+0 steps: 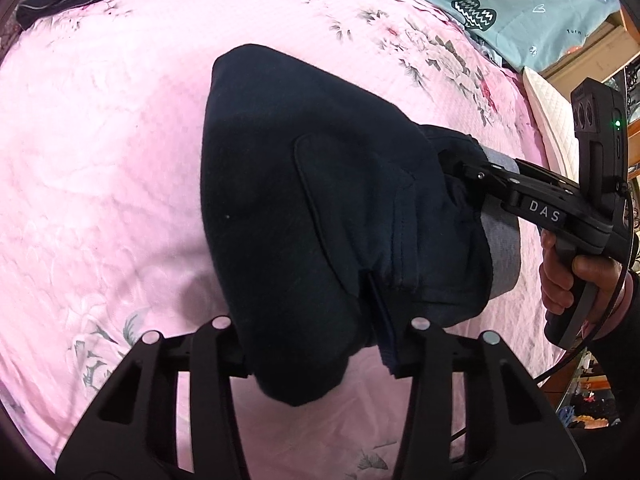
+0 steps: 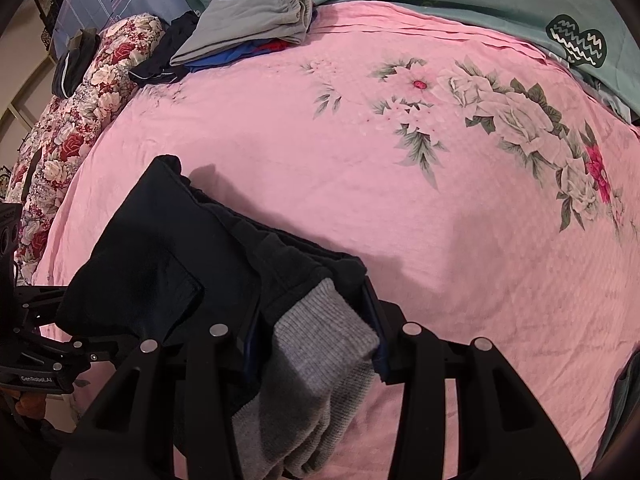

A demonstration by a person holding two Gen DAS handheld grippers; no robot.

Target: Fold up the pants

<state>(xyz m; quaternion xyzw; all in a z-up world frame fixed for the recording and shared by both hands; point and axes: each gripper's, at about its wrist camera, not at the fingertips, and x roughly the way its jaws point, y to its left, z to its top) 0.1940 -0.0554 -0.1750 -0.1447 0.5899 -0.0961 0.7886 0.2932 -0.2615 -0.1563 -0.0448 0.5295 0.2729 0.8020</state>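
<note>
Dark navy pants (image 1: 320, 208), folded into a thick bundle, sit mid pink floral bedsheet (image 1: 100, 160), partly lifted at the near edge. Grey ribbed waistband (image 2: 316, 364) shows at one end, w/ a back pocket seam on top in left wrist view. Left gripper (image 1: 320, 356) has its fingers on both sides of the bundle's near corner, clamped on the dark fabric. Right gripper (image 2: 316, 344) is closed on the waistband end, grey rib bunched between its fingers; in left wrist view it comes in from the right, person's hand (image 1: 576, 284) on the handle. Further out: stack of folded clothes (image 2: 256, 28), grey on top w/ blue & red under, at far side of the bed. Teal blanket w/ heart print (image 2: 520, 4) along the far edge, red-rose quilt (image 2: 80, 100) at left, white pillow (image 1: 548, 108) by the bed's right side.
</note>
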